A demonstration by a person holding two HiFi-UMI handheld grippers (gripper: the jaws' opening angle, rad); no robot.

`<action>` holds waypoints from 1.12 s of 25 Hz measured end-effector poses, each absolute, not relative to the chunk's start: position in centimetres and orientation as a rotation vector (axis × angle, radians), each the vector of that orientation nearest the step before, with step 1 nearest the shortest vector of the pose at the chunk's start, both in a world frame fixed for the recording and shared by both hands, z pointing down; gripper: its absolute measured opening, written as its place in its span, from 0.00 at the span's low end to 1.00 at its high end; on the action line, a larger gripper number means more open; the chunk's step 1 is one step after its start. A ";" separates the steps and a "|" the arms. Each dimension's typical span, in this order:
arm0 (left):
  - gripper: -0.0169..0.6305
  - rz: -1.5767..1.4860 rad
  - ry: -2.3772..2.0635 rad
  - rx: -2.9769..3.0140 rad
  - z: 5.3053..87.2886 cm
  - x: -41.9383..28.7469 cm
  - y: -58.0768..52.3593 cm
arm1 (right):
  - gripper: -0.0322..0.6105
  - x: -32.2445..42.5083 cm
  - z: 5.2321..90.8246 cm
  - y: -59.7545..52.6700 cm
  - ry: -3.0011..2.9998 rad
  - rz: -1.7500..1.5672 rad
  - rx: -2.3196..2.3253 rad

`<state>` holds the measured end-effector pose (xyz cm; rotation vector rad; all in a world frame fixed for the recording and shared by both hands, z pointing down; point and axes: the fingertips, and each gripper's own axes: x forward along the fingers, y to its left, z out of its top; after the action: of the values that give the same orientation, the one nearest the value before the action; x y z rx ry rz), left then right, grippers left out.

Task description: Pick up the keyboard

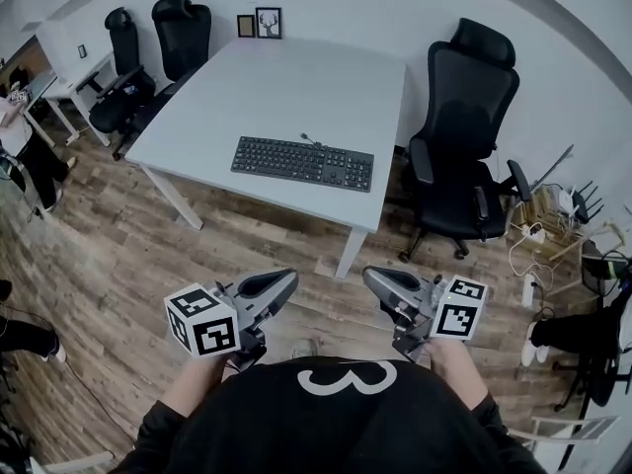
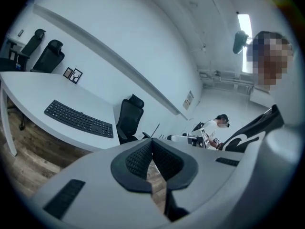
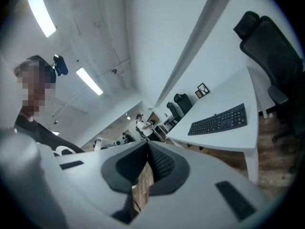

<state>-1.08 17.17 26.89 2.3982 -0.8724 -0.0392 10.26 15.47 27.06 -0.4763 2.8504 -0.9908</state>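
A black keyboard [image 1: 302, 163] lies near the front edge of a white table [image 1: 296, 82], its cable running off its back edge. The same keyboard [image 2: 78, 119] appears in the left gripper view and again [image 3: 218, 119] in the right gripper view. Both grippers hang close to my body, well short of the table. My left gripper [image 1: 287, 283] is shut with nothing in it, jaws touching. My right gripper [image 1: 372, 278] is also shut and empty. The two point towards each other over the wooden floor.
A black office chair [image 1: 462, 141] stands at the table's right side, two more chairs [image 1: 158, 52] at its far left. Two small picture frames [image 1: 259, 23] sit at the table's back edge. Cables and boxes [image 1: 548, 225] clutter the floor at right. A person [image 1: 20, 126] stands at left.
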 end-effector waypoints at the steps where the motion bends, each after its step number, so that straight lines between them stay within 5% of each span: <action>1: 0.05 -0.057 -0.867 2.382 27.0 -2.3 16.1 | 0.06 9.3 26.9 14.4 2.846 -0.993 -0.470; 10: 0.05 -0.178 -0.795 2.370 26.7 -9.8 9.6 | 0.06 3.4 28.0 7.7 2.862 -0.986 -0.549; 28: 0.05 -0.213 -0.849 2.272 29.9 -14.6 0.3 | 0.06 4.0 31.7 -1.9 2.838 -1.100 -0.657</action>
<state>-14.62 0.27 29.94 2.2722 -0.8491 -0.2131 3.98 -1.90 31.68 -0.6566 2.8381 -1.0998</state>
